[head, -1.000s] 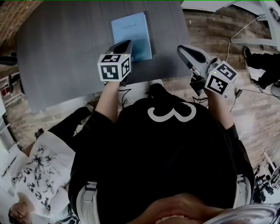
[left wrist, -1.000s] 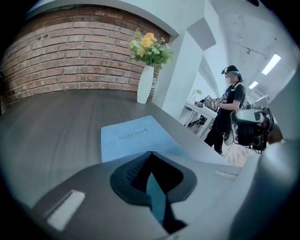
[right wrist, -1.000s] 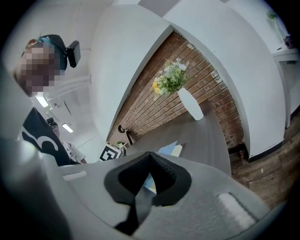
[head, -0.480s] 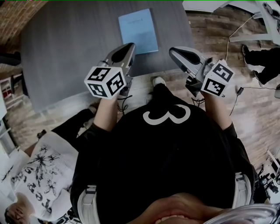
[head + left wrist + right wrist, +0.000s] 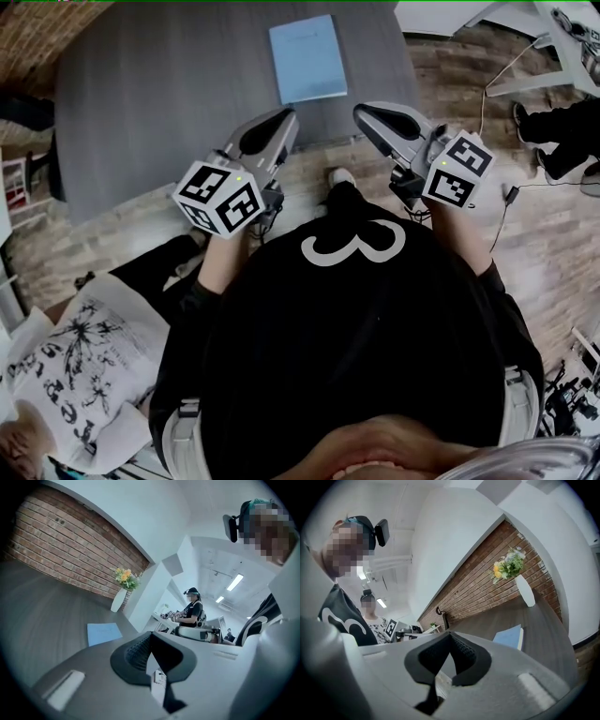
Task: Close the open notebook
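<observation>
- head view: the left gripper (image 5: 283, 118) hovers over the table's (image 5: 159, 103) near edge, jaws pressed together with nothing between them.
- right gripper (image 5: 362, 112) hangs by the table's near right corner, jaws likewise closed and empty.
- blue notebook (image 5: 307, 58) lies flat and closed on the table, beyond both grippers and apart from them.
- white vase (image 5: 117, 601) stands at the table's far end, against the brick wall (image 5: 61, 550).

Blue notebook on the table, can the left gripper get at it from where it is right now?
Probably yes. The left gripper is at the table edge, fingers shut and empty, aimed roughly toward the notebook. Only bare grey surface lies between them, so it just needs to move forward.
</observation>
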`<state>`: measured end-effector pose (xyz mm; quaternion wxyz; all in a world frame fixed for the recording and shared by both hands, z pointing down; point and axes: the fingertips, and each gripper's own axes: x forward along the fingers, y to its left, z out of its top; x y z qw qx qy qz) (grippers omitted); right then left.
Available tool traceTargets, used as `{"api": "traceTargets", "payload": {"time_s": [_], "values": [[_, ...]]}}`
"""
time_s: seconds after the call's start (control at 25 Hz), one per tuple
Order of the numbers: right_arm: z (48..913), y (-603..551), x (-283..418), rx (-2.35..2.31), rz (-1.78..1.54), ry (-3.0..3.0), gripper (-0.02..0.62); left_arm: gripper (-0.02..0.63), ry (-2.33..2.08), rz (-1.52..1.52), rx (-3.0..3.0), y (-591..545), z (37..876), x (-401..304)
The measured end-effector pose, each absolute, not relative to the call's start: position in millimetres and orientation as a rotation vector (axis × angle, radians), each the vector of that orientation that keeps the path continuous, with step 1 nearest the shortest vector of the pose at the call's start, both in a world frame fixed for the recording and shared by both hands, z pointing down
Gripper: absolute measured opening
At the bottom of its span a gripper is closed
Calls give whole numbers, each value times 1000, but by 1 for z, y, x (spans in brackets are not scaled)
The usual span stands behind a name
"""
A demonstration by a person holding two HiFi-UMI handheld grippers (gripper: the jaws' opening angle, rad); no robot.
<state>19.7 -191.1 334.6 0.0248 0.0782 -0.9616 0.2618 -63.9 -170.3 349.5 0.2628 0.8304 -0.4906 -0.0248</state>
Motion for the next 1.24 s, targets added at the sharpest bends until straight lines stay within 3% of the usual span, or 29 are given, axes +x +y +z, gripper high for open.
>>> {"api": "traceTargets", "payload": {"time_s": [1.24], "values": [[325,-140,4,338,692,-2977,0,12,-1335,0,2313,-121,337,-68]]}}
